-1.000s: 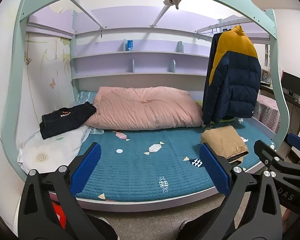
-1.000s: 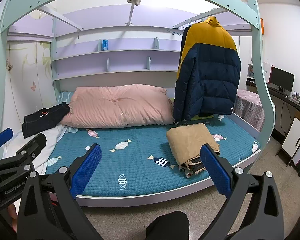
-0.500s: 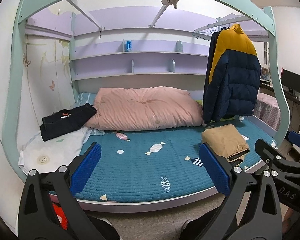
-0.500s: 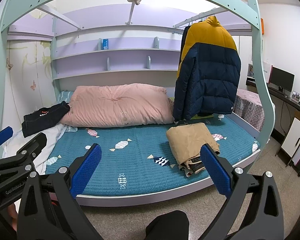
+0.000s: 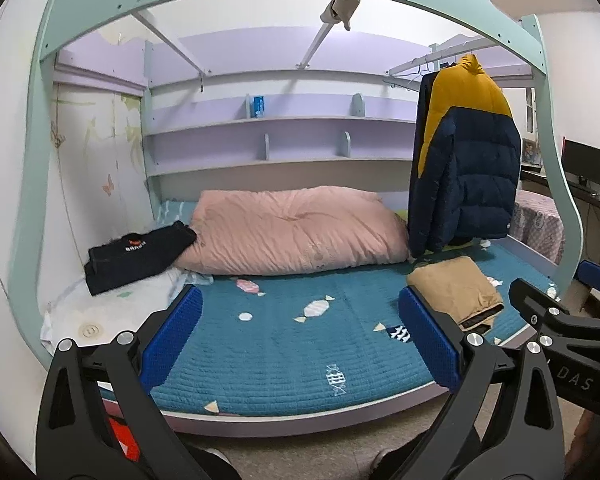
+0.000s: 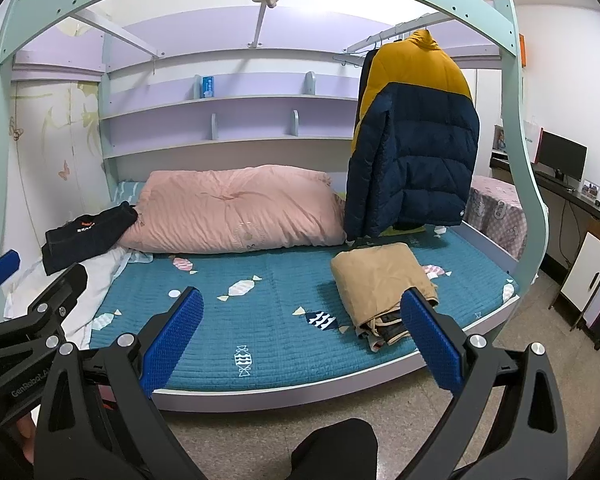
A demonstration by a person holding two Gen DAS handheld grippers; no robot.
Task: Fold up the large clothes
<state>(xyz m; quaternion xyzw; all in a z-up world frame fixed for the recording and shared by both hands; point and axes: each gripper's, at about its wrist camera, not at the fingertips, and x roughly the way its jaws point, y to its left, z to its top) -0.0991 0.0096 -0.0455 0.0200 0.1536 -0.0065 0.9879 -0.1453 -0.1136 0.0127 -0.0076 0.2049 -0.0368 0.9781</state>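
A navy and yellow puffer jacket hangs from a rail at the bed's right; it also shows in the right wrist view. A folded tan garment lies on the teal mattress near the front right. A folded black garment lies at the left. My left gripper and my right gripper are both open and empty, held in front of the bed, short of the mattress edge.
A pink duvet lies along the back of the bed. A mint bed frame arches overhead. White bedding sits at the left. A desk with a monitor stands to the right. Each gripper shows at the edge of the other's view.
Both cameras have drifted only slightly; the bed sits a touch higher in the left wrist view. Nothing on the bed has moved and both grippers stay open.
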